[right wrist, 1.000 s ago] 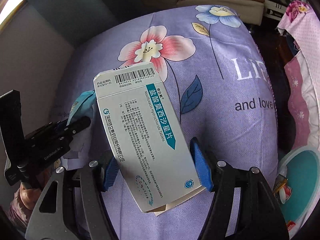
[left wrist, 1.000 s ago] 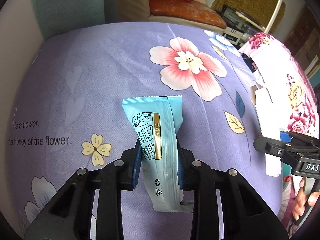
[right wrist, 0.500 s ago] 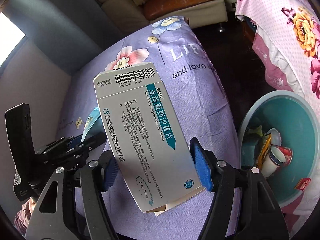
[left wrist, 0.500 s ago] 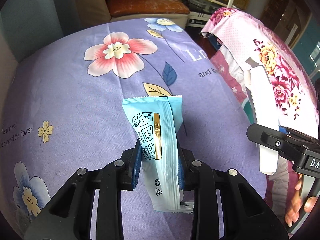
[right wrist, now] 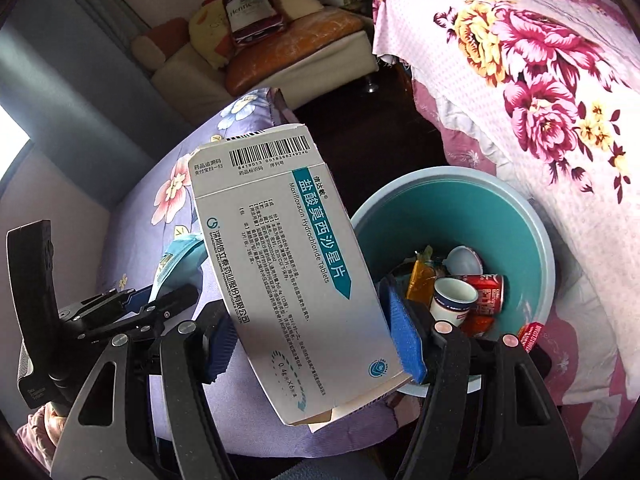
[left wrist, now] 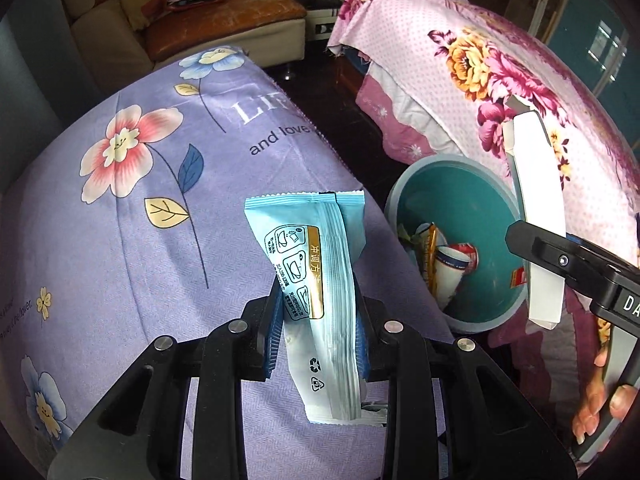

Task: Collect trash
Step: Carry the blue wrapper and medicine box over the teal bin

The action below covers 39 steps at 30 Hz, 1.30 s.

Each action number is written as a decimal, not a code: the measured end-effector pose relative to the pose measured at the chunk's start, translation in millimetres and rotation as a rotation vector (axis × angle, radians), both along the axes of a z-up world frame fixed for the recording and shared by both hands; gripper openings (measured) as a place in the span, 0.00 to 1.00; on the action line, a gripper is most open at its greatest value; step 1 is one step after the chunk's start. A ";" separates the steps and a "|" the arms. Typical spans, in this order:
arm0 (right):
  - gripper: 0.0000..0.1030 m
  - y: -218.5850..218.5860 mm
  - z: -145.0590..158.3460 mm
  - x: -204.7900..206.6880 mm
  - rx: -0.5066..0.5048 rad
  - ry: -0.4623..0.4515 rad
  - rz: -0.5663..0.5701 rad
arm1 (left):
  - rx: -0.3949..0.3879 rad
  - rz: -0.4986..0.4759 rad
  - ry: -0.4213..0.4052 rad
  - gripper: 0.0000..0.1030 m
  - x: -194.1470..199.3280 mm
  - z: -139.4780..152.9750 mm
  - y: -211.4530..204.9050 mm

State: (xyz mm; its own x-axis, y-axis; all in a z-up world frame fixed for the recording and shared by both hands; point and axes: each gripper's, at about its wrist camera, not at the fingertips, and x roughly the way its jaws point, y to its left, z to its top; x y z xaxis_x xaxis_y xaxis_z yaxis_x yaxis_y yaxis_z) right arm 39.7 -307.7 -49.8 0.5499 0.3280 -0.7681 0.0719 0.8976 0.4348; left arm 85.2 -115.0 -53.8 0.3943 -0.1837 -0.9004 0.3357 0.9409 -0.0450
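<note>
We risk missing the bin [right wrist: 452, 216] if left gripper [left wrist: 316, 344], clenched on sachet [left wrist: 316, 280], or right gripper [right wrist: 316, 344], clenched on box [right wrist: 288, 272], releases early (both light, flutter).

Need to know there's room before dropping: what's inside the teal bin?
The teal bin holds a paper cup, a red can, an orange wrapper and other litter. The medicine box covers its near-left part.
</note>
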 end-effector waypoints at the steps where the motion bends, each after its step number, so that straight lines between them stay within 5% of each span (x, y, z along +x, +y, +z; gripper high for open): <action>1: 0.61 -7.5 -1.3 -1.9 0.004 -0.001 -0.013 | 0.004 -0.013 0.002 0.29 0.3 -0.4 -8.8; 16: 0.61 -84.0 -29.8 -22.5 0.001 0.036 -0.149 | 0.045 -0.139 0.049 0.29 4.8 -22.3 -103.7; 30: 0.61 -96.7 -49.6 -9.7 -0.036 0.106 -0.166 | 0.028 -0.148 0.101 0.31 21.8 -41.3 -122.5; 36: 0.61 -92.2 -51.0 -2.6 -0.040 0.120 -0.159 | 0.018 -0.149 0.093 0.45 23.4 -39.7 -124.4; 39: 0.61 -93.2 -51.3 -0.7 -0.041 0.126 -0.160 | 0.014 -0.141 0.083 0.63 24.8 -37.9 -124.2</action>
